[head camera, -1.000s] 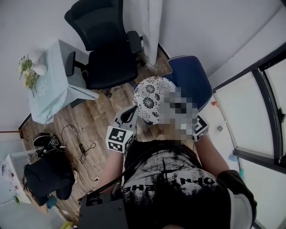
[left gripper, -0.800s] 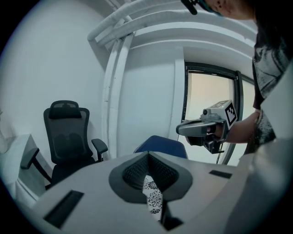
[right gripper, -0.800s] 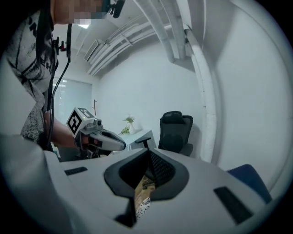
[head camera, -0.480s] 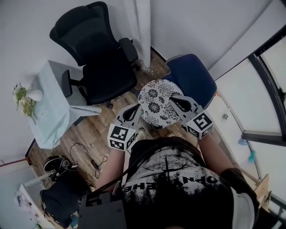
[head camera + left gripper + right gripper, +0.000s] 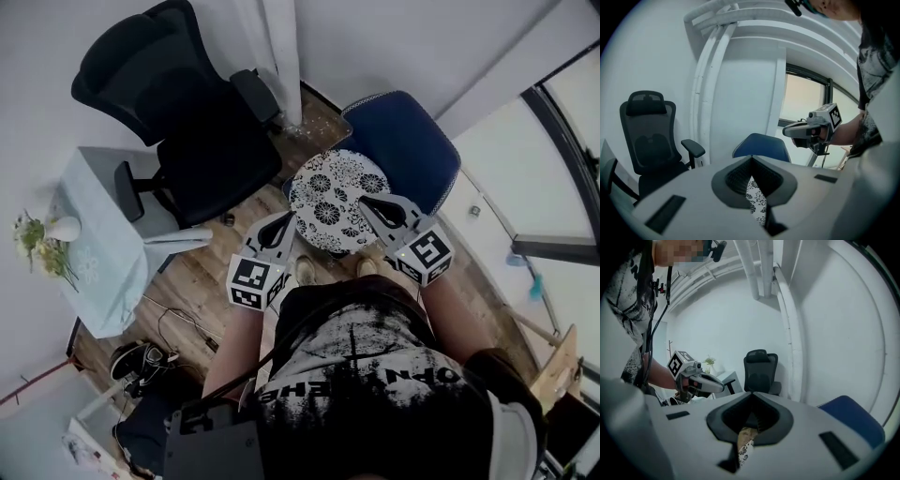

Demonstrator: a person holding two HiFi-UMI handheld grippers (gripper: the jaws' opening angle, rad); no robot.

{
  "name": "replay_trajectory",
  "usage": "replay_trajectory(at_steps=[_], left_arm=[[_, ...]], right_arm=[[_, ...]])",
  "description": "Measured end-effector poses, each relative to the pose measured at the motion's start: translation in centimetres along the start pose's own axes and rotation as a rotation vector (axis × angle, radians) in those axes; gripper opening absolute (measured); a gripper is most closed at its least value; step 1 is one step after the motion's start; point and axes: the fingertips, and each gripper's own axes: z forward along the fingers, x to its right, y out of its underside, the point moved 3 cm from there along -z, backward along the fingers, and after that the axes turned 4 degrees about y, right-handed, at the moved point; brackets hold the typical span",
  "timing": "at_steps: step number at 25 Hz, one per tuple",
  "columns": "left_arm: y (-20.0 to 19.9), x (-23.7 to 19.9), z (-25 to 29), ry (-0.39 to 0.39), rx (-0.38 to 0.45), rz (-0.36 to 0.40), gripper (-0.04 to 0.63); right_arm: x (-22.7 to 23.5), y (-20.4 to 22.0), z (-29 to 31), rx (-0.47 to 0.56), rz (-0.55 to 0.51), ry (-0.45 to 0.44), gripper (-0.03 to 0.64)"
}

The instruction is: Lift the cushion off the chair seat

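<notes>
Round black-and-white patterned cushion (image 5: pixel 336 199) flat on the seat of the blue chair (image 5: pixel 408 150), not lifted. Left gripper (image 5: pixel 281 223) just off that chair's front left corner, jaws closed together on nothing. Right gripper (image 5: pixel 368 203) at the chair's front right, tip over the cushion's rim, jaws likewise closed and empty; contact unclear. Black office chair (image 5: pixel 192 122) left of the blue chair, pale desk (image 5: pixel 98 253) farther left.
</notes>
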Motion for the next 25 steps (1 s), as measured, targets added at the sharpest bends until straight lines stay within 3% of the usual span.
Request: replay_trajectory(at_steps=[6, 12, 21, 25], left_arm=[[1.8, -1.4, 0.7, 0.004, -0.018, -0.038, 0.014], [5.1, -3.1, 2.3, -0.008, -0.087, -0.086, 0.014], [13.9, -5.8, 6.6, -0.009, -0.205, -0.236, 0.015], [18.4, -7.0, 8.4, -0.030, -0.273, -0.263, 0.017]], right_arm=[[-0.1, 1.6, 1.4, -0.060, -0.004, -0.009, 0.018], [0.3, 2.0, 3.0, -0.073, 0.007, -0.018, 0.017], [0.7, 6.0, 4.7, -0.144, 0.011, -0.062, 0.017], [1.2, 7.5, 5.5, -0.170, 0.007, -0.071, 0.017]])
